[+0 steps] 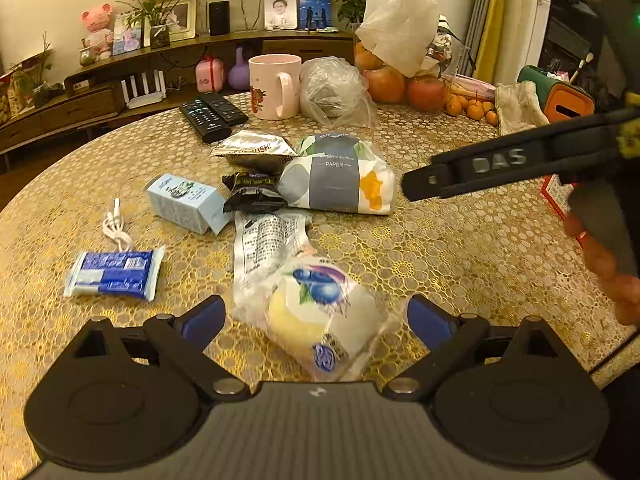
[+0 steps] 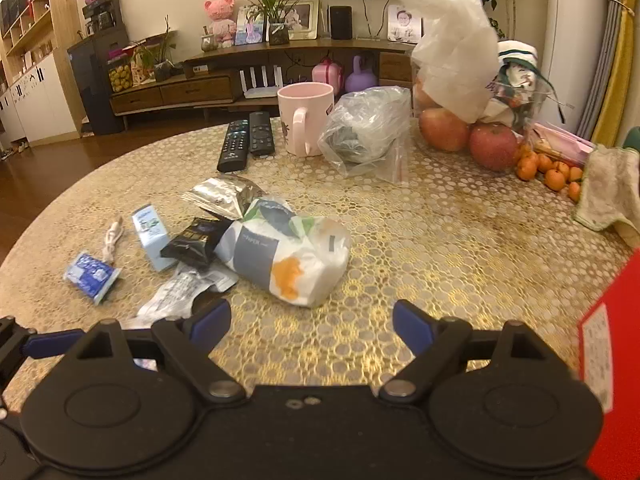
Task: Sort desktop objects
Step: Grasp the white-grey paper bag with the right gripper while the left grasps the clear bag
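My left gripper [image 1: 316, 316] is open, its blue fingertips on either side of a wrapped blueberry pastry [image 1: 320, 316] lying on the round table; I cannot tell whether they touch it. A tissue pack marked PAPER [image 1: 340, 180] lies beyond it and also shows in the right wrist view [image 2: 288, 256]. My right gripper [image 2: 312, 322] is open and empty, just in front of the tissue pack. It enters the left wrist view from the right [image 1: 412, 190]. A blue wipes packet [image 1: 114, 274], a white cable [image 1: 116, 226], a light blue box [image 1: 186, 202] and a black snack packet [image 1: 252, 194] lie to the left.
Two remotes [image 1: 214, 114], a pink mug [image 1: 276, 86], a clear plastic bag [image 1: 334, 92], apples [image 1: 426, 92], small oranges [image 1: 474, 110] and a cloth [image 1: 518, 106] stand at the back of the table [image 1: 460, 248]. A red box [image 2: 612, 360] is close on the right.
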Demonstrator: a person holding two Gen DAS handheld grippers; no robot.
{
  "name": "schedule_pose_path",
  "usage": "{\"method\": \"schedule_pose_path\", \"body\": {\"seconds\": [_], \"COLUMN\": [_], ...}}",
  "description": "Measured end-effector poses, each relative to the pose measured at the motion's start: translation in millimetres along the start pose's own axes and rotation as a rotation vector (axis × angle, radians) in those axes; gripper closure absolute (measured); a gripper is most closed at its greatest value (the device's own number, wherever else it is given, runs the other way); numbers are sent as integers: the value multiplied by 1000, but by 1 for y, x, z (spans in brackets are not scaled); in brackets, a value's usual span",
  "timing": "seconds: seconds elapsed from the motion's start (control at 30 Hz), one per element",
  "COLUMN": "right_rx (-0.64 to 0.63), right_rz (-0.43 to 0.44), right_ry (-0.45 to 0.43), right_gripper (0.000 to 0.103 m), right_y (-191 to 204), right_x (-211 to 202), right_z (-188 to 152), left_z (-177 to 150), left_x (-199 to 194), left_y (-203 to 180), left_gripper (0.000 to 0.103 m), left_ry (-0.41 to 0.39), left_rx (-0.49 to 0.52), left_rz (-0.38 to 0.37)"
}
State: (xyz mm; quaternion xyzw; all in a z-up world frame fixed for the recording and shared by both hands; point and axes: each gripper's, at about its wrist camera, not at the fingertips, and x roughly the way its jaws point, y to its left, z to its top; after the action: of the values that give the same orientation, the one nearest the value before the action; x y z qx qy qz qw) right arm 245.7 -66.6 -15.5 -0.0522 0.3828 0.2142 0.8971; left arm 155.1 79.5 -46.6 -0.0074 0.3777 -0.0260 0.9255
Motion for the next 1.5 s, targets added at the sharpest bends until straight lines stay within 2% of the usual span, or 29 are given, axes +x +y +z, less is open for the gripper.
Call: {"method": "schedule_pose_path", "body": {"seconds": [0.2,0.37,0.57,0.63,0.77,1.03,1.2,1.3,1.5], "right_rx": [-16,-17,-37,-50,-64,-72,-75,-72,-76], "right_rz": [0,-1,5,7,-2,-15,-18,-13,-16], "right_ry": [32,57,69,76,91,83,78,75,55], "right_gripper": [15,15,15,20,35,50,68,74,77], "right_y": [2,4,14,17,21,20,20,19,15], "right_x": [35,63,84,89,97,94,89,84,70], "right_z": [11,17,23,24,23,21,21,21,19], "left_z": [2,0,-3,-3,-4,-5,-4,-1,0], "left_x": [12,20,25,26,28,28,25,23,19], "left_y": [-2,-5,-9,-10,-10,-16,-15,-15,-14], "left_gripper": [5,5,5,6,7,27,42,48,54], "left_ry": [-9,-26,-52,-53,-53,-47,-62,-66,-72], "left_rx": [59,115,158,166,177,197,188,185,180], "left_rz": [-6,18,21,17,5,-23,-15,-7,-1]}}
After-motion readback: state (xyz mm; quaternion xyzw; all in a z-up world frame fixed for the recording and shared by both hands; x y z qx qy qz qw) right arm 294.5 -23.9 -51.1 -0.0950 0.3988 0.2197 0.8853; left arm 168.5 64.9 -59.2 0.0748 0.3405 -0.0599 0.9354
